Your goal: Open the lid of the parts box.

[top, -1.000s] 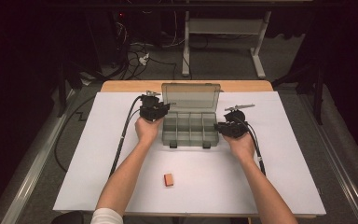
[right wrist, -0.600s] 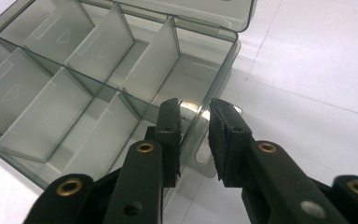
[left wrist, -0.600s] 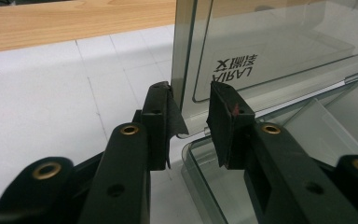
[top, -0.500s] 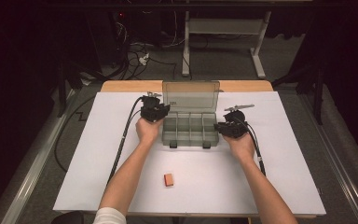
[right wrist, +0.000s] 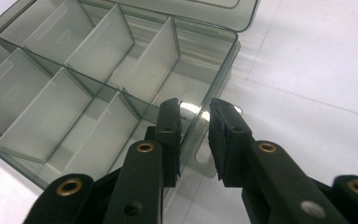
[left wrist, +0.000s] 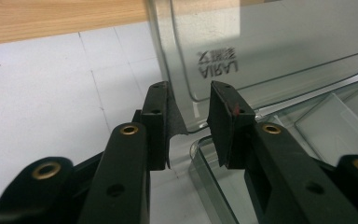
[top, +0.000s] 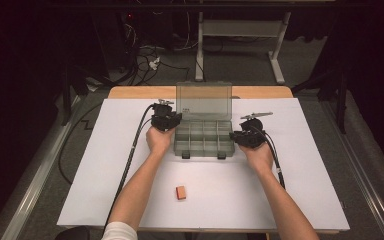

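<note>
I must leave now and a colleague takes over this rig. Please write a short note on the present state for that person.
Left gripper: fingers straddle the back left corner wall of the clear grey plastic compartment box; grip uncertain.
Right gripper: fingers straddle the box's right end wall, gaps visible, likely open.
The box's clear lid stands upright, open. Compartments look empty.
The small orange block lies on the white table cover, near the front, untouched.
Left to do, probably: put the block into the box.

Both grippers, left point(top: 172, 121) and right point(top: 236, 136), are black with brass rivets, trailing black cables; white short sleeve point(top: 119, 231).
</note>
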Motion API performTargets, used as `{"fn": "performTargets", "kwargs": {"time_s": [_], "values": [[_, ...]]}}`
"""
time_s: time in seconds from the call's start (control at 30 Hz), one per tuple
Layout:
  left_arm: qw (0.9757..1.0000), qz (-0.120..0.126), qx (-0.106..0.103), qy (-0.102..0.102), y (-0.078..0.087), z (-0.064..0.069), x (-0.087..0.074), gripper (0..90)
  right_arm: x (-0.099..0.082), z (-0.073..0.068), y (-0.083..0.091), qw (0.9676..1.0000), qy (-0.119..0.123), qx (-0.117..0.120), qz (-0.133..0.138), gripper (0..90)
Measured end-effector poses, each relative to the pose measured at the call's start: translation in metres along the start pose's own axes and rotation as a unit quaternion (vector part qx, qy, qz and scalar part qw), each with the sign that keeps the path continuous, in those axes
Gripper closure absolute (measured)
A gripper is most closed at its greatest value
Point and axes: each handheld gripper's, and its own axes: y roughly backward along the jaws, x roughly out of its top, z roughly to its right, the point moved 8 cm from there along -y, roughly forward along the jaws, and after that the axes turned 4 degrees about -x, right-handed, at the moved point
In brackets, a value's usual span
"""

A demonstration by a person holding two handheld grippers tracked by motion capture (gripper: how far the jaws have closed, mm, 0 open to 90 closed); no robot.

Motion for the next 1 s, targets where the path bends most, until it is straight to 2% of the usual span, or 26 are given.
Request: {"fn": "performTargets", "kwargs": {"time_s": [0.2, 0.4, 0.53, 0.87, 1.0], "values": [[0.9999, 0.0, 0.007, -0.012, 0.0, 0.002, 0.0, 68.6, 0.0, 0.0, 0.0, 1.0, 0.001, -0.001, 0.001, 74.1], [0.9999, -0.001, 0.007, -0.009, 0.001, 0.001, 0.0, 66.7, 0.0, 0.0, 0.0, 1.0, 0.003, -0.003, 0.002, 74.1], [1.0, -0.002, -0.002, 0.002, 0.003, 0.001, 0.0, 62.7, 0.0, 0.0, 0.0, 1.0, 0.004, -0.002, 0.002, 74.1], [0.9997, -0.011, -0.002, -0.02, 0.017, 0.003, 0.001, 56.4, 0.0, 0.0, 0.0, 1.0, 0.008, -0.002, 0.003, 74.0], [0.9988, -0.021, 0.001, -0.044, 0.022, 0.004, -0.002, 55.4, -0.001, 0.0, 0.0, 1.0, 0.007, 0.0, 0.003, 73.9]]}}
